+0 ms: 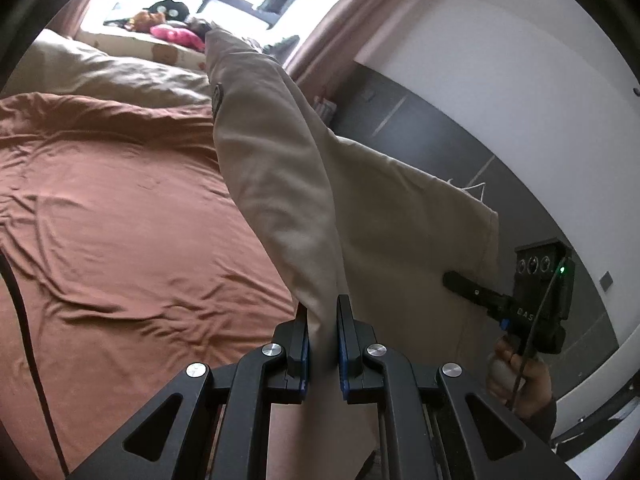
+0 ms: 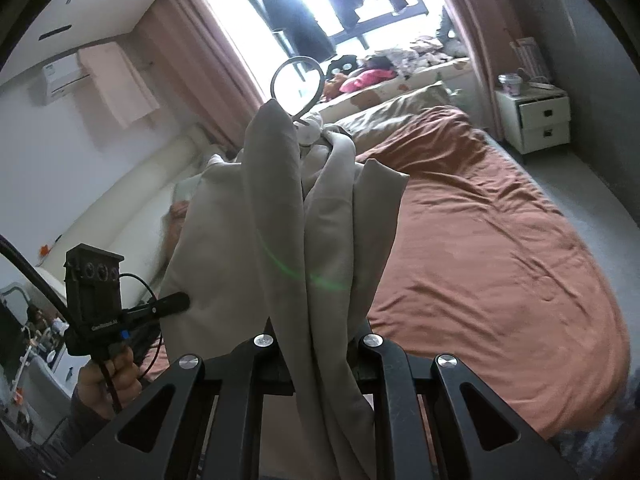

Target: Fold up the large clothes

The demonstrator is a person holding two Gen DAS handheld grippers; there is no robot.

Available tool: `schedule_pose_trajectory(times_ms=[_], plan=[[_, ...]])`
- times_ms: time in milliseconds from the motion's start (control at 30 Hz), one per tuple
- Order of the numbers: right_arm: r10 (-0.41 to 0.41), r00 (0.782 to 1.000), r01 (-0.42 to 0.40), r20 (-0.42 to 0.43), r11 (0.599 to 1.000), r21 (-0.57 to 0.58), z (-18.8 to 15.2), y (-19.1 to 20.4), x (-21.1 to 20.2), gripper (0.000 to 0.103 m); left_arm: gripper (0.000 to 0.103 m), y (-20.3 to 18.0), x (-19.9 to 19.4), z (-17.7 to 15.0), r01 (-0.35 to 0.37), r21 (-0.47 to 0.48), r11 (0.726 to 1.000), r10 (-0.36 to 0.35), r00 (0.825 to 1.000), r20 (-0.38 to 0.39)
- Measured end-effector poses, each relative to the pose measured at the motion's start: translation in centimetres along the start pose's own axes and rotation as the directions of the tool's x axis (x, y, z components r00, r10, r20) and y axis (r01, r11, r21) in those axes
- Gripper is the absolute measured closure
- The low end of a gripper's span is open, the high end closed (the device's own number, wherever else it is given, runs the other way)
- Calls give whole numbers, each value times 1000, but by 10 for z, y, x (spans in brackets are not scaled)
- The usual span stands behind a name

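A large beige garment (image 1: 280, 168) hangs in the air above a bed with a rust-brown cover (image 1: 120, 220). My left gripper (image 1: 323, 320) is shut on a fold of it, its blue-padded fingers pinching the cloth. The right gripper (image 1: 460, 280) shows at the right of the left wrist view, touching the garment's far edge. In the right wrist view the garment (image 2: 304, 208) drapes over my right gripper (image 2: 318, 344) and hides its fingertips; the cloth passes between the fingers. The left gripper (image 2: 176, 304) shows at lower left, against the cloth. A round ring (image 2: 296, 88) sticks up above the garment's top.
The bed (image 2: 500, 240) fills the right and centre, with a beige pillow (image 2: 400, 112) at its head. A white nightstand (image 2: 536, 120) stands at the far right. Window, pink curtains (image 2: 208, 60) and soft toys (image 2: 368, 76) are behind. A dark cable (image 1: 24, 320) runs at left.
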State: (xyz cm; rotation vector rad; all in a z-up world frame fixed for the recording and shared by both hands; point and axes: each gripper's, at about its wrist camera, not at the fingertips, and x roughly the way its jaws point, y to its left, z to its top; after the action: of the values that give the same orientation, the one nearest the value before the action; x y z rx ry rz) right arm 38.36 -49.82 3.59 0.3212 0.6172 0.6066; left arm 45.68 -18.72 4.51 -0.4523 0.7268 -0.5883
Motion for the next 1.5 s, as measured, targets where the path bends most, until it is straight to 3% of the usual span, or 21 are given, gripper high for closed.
schedule_pose_trajectory(times_ms=[267,500,900,1067,1233,1367,1500], plan=[[-53,998,51,21,997,58,-15,-51,-27,93,92,-30,77,-7,57,23,998,-54,995,-87],[-105,994,103,16,989,105,-17,-76,-47,93,92,-46,144,-15,117,-1,993,-116,980,-162],[-247,968,251,-48,962,106,29,-85,-82,93,92,-96,246,-11,201,-38,979,-205,948,-243],[-276,956,286,-100,952,111,49,-86,-63,93,92,-98,280,-16,207,-63,976,-216,933,-287],[-259,952,281,-161,950,136,59,-99,-21,93,92,-81,302,-21,180,-75,981,-194,932,-305],[-251,940,298,-230,933,200,53,-123,26,93,92,-47,335,-27,113,-110,988,-146,922,-360],[-277,911,358,-306,899,252,39,-143,80,93,91,1,361,-38,23,-168,986,-87,919,-386]])
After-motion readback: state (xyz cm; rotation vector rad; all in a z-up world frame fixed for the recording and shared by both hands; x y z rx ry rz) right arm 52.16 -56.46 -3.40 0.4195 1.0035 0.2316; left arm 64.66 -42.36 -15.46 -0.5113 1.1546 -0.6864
